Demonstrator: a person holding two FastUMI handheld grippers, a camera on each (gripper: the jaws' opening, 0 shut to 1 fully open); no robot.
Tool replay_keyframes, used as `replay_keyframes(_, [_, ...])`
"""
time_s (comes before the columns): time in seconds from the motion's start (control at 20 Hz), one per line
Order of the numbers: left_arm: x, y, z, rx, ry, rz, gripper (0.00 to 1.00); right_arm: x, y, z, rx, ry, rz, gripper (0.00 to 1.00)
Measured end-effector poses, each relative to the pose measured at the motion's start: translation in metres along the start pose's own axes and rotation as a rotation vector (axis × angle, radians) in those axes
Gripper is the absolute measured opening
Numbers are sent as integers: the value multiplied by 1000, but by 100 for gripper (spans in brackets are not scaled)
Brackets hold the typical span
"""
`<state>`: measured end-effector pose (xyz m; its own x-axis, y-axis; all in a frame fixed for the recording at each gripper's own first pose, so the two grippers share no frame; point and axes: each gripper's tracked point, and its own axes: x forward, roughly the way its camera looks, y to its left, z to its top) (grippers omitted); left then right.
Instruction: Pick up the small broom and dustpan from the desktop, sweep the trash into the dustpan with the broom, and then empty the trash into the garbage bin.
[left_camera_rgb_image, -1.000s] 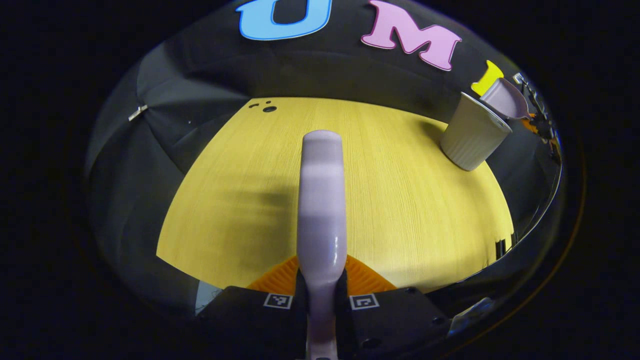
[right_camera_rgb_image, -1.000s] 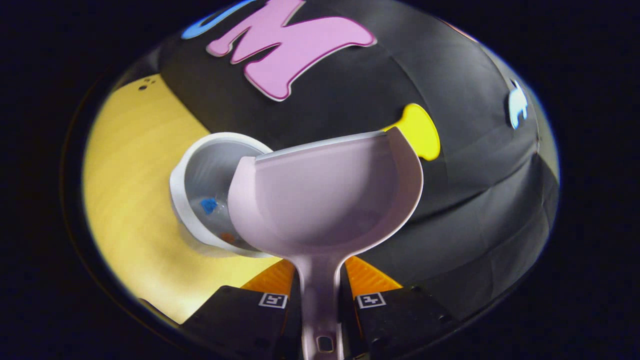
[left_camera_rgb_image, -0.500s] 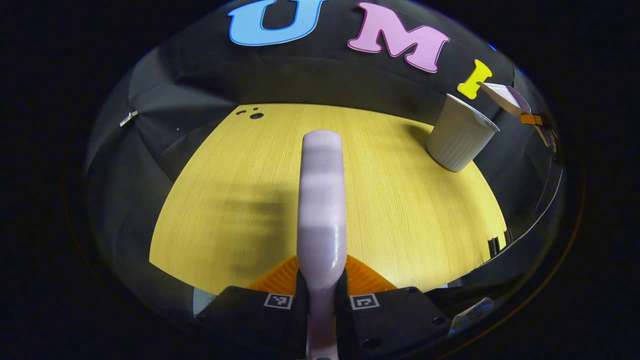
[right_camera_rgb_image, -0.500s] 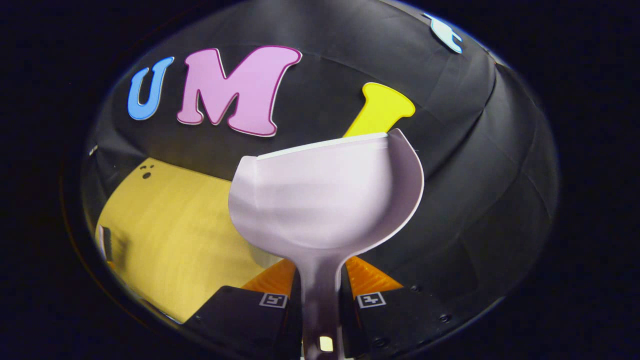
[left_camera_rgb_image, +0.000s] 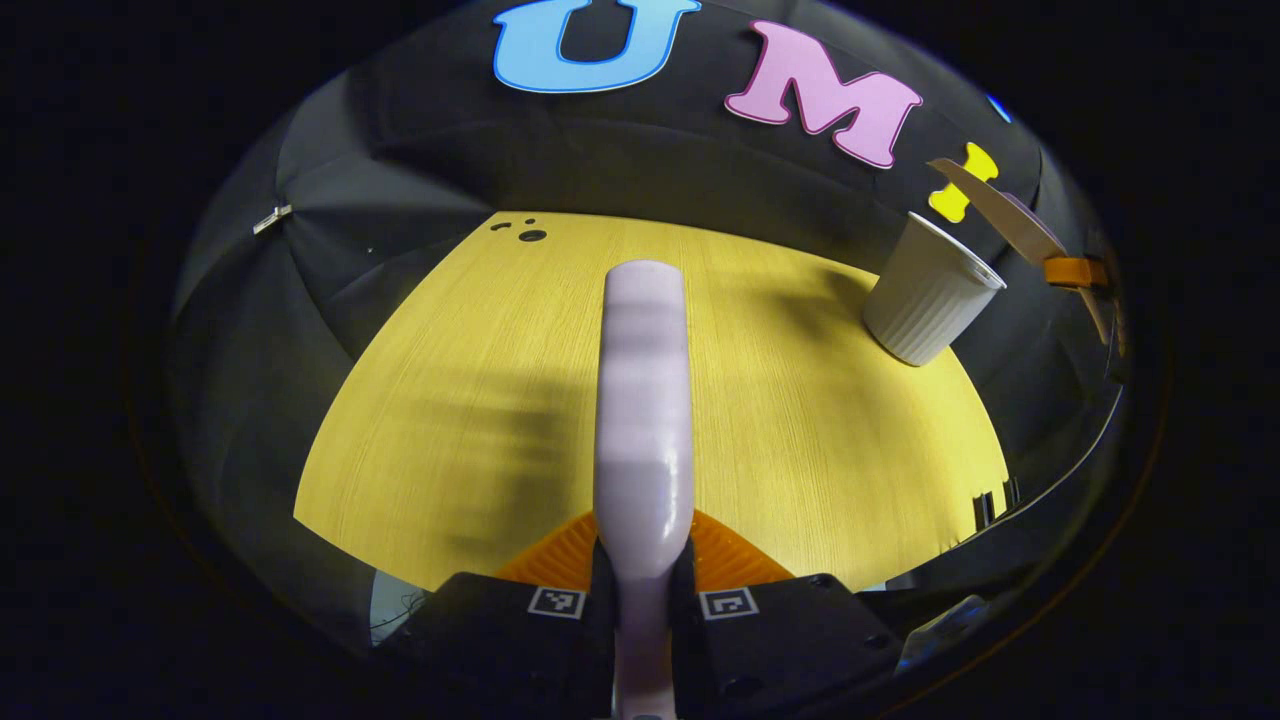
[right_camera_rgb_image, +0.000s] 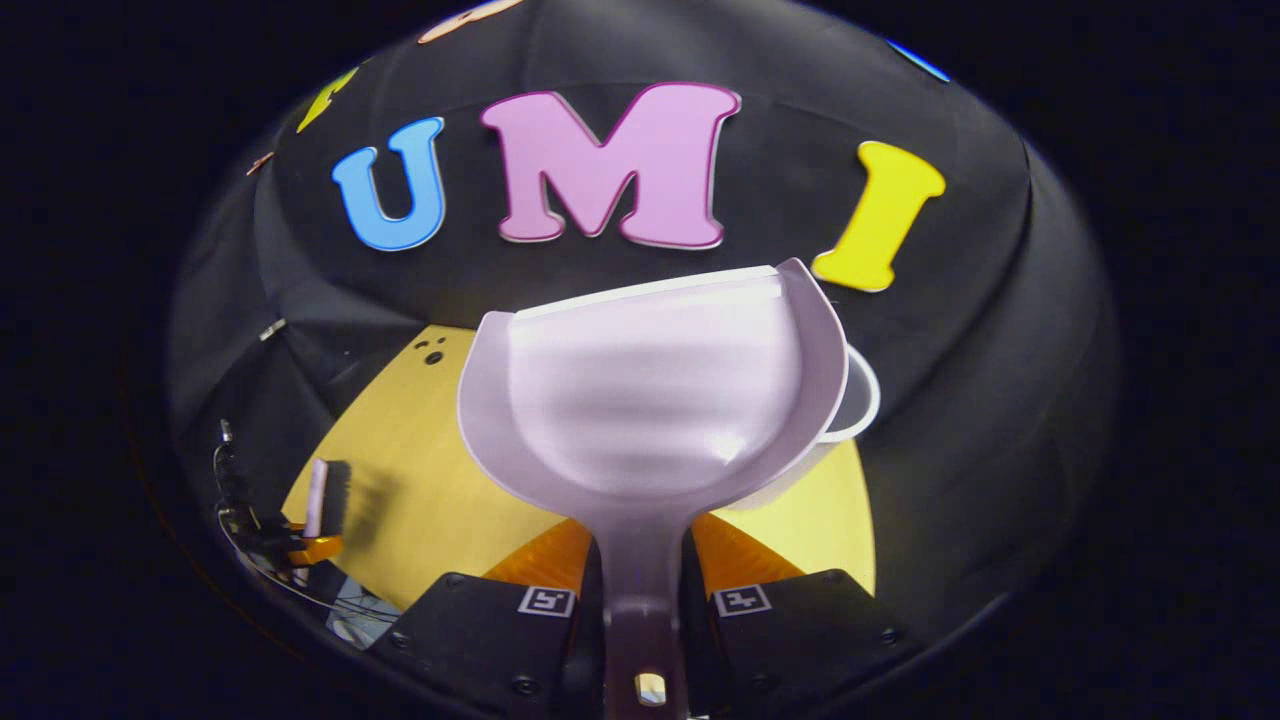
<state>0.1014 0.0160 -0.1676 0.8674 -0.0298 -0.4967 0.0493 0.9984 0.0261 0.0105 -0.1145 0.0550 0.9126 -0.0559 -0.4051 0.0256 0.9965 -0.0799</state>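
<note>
Well, the right hand-held gripper (right_camera_rgb_image: 645, 590) clamps an empty dustpan (right_camera_rgb_image: 650, 400) by the garbage bin (left_camera_rgb_image: 930, 290), left hand-held gripper (left_camera_rgb_image: 643, 585) clamps the broom (left_camera_rgb_image: 643, 400), counter (left_camera_rgb_image: 800, 440) swept — nearly done.

- Yellow wood-grain tabletop (left_camera_rgb_image: 480, 400), lit, soft shadows across it.
- Small dark holes (left_camera_rgb_image: 532, 235) at far edge of top.
- Black cloth wall (left_camera_rgb_image: 400, 180) behind, w/ small metal clip (left_camera_rgb_image: 272, 218) at left.

The yellow desktop (left_camera_rgb_image: 800, 430) ahead of my left tool is lying open across its middle. The white garbage bin (left_camera_rgb_image: 930, 300) is standing at its far right edge, near the booth wall, and the dustpan (left_camera_rgb_image: 1000, 215) is hanging above it.
</note>
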Motion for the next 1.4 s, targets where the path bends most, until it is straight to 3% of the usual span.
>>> replay_keyframes(0.2, [10, 5, 2, 5, 19, 2, 27, 25, 60, -70, 25, 143, 91, 36])
replay_keyframes(0.35, [18, 4, 2, 12, 38, -7, 27, 40, 83, -115, 63, 246, 133, 36])
replay_keyframes(0.75, [74, -5, 1, 72, 152, -13, 27, 70, 68, -200, 183, 450, 107, 35])
replay_keyframes(0.8, [83, -7, -1, 83, 171, -10, 27, 73, 66, -209, 198, 474, 101, 31])
replay_keyframes(0.85, [95, -10, -3, 94, 197, -1, 27, 79, 64, -215, 208, 505, 93, 35])
replay_keyframes(0.9, [103, -11, -4, 105, 219, 7, 27, 84, 62, -223, 210, 520, 85, 31])
replay_keyframes(1.0, [113, -14, -4, 125, 262, 25, 27, 93, 54, -237, 215, 529, 58, 36])
replay_keyframes(1.3, [123, -19, -7, 141, 358, 47, 28, 101, 61, -263, 223, 583, 87, 36])
replay_keyframes(1.35, [122, -17, -6, 152, 366, 51, 30, 102, 62, -268, 213, 600, 90, 41])
replay_keyframes(1.4, [124, -17, -6, 169, 370, 60, 30, 102, 62, -271, 205, 617, 92, 36])
